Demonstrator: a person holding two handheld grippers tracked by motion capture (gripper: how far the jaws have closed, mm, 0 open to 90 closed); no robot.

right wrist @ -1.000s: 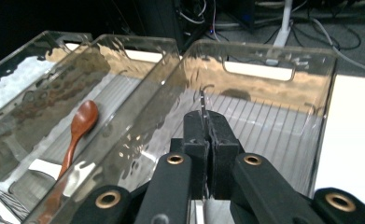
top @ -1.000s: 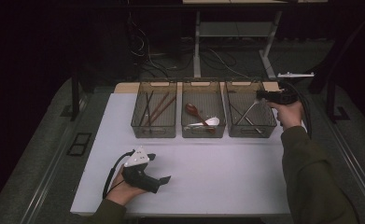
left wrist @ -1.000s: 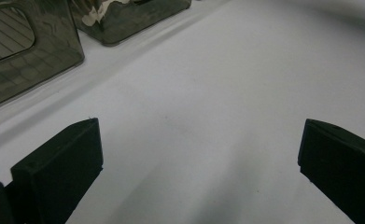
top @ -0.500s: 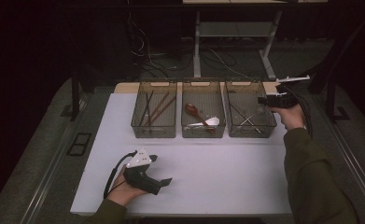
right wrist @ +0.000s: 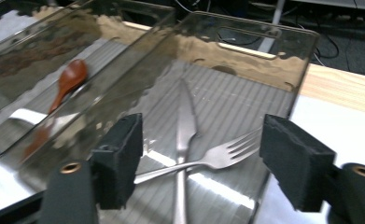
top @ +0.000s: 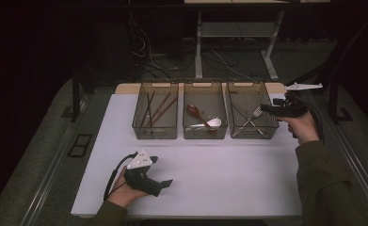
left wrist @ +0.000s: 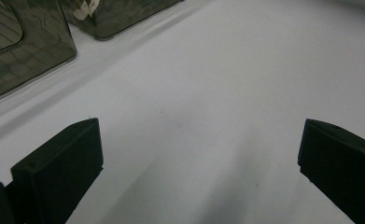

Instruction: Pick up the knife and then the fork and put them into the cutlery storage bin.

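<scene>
Three clear smoky bins stand in a row at the back of the white table (top: 228,174). The right bin (top: 272,126) holds a metal fork (right wrist: 217,156) lying across a metal knife (right wrist: 185,126). My right gripper (top: 263,107) hovers at that bin's right rim. In the right gripper view its jaws (right wrist: 201,161) have just been opening and stand open above the fork, with nothing between the pads. My left gripper (top: 166,182) rests on the table at the front left, open and empty (left wrist: 199,163). The middle bin (top: 205,134) holds a wooden spoon (top: 194,111) and a white spoon (top: 209,124).
The left bin (top: 154,134) holds several dark chopsticks (top: 157,107). A strip of bare wood (top: 125,88) runs behind the bins. Dark floor with cables and a desk frame lies beyond. Open white table surface stretches between the bins and my left hand.
The right gripper's jaws went from shut to open, and the right hand drew back a little toward the bin's right rim. The left hand stayed put.
</scene>
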